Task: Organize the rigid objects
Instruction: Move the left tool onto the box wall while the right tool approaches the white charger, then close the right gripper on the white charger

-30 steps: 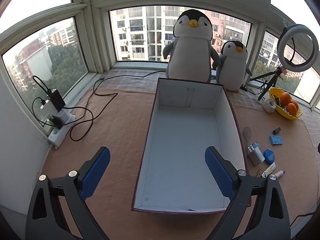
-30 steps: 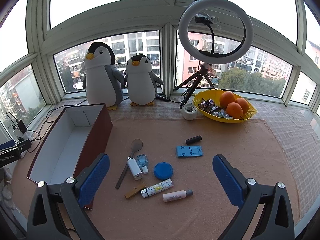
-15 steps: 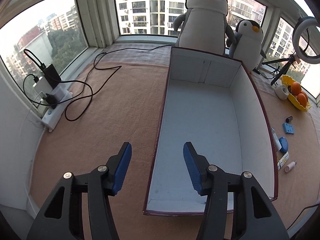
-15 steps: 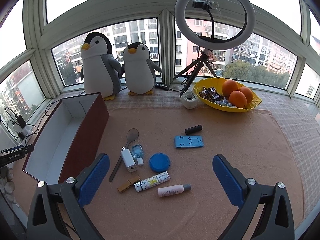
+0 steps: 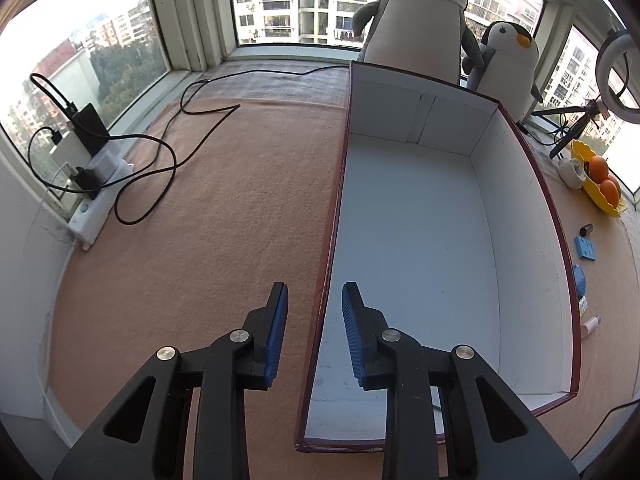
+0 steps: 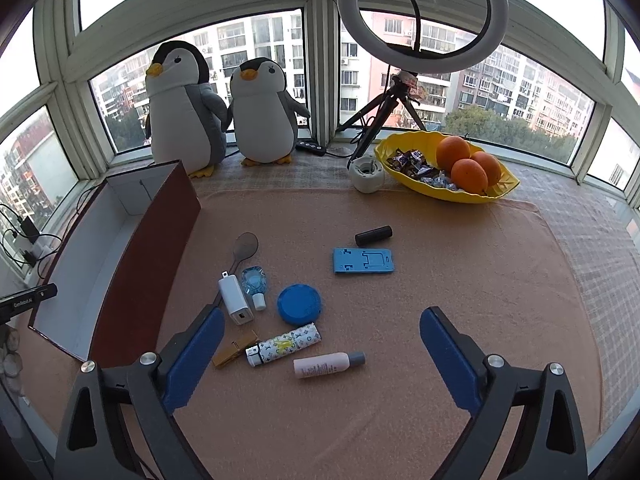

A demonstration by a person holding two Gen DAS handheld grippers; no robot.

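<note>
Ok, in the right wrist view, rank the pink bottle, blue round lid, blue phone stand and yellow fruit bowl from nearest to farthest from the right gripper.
From the right gripper:
1. Pink bottle, lying between the fingers.
2. Blue round lid, just beyond, slightly left.
3. Blue phone stand, mid-mat.
4. Yellow fruit bowl, far right by the window.

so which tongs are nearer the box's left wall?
Left. The left tongs straddle the box's left wall, still unclamped; the right tongs hang open over the pink bottle.
</note>
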